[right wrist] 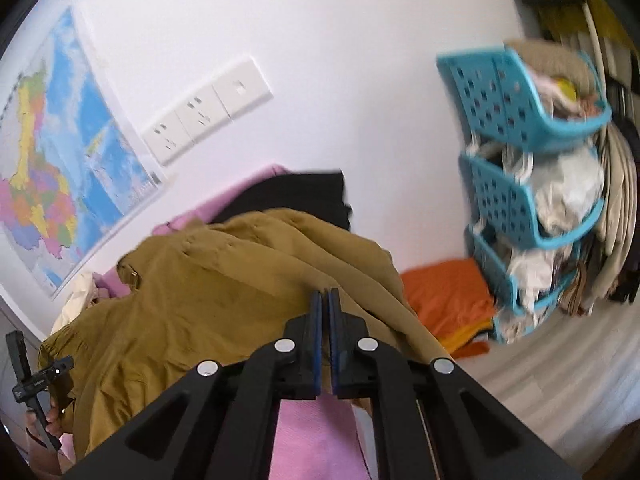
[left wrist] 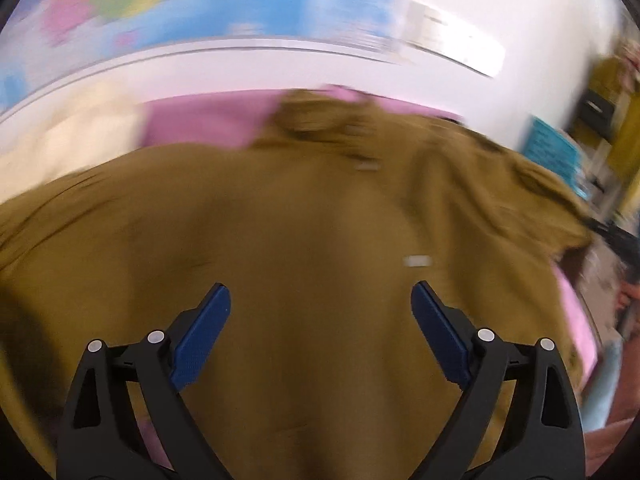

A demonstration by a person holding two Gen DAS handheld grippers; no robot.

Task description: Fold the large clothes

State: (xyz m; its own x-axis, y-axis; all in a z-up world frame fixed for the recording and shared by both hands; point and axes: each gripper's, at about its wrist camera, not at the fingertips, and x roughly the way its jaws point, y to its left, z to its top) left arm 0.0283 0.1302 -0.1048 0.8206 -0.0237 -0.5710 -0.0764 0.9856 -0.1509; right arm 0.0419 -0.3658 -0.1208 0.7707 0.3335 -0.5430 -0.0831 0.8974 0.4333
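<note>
We see the right gripper [right wrist: 325, 294] nearest, its blue pads pressed together on an edge of the mustard-brown garment [right wrist: 208, 280], lifting a fold off the pink sheet [right wrist: 308, 440]. The left gripper [left wrist: 320, 300] hovers with jaws wide over the same garment [left wrist: 280, 240], gripping nothing. At the scene's left edge a hand [right wrist: 48, 420] grips a black handle. Farther off lie black clothing [right wrist: 304, 196] and an orange cloth [right wrist: 448, 292]; beyond, a wall map [right wrist: 60, 152], sockets [right wrist: 208, 108] and stacked blue baskets [right wrist: 516, 152].
</note>
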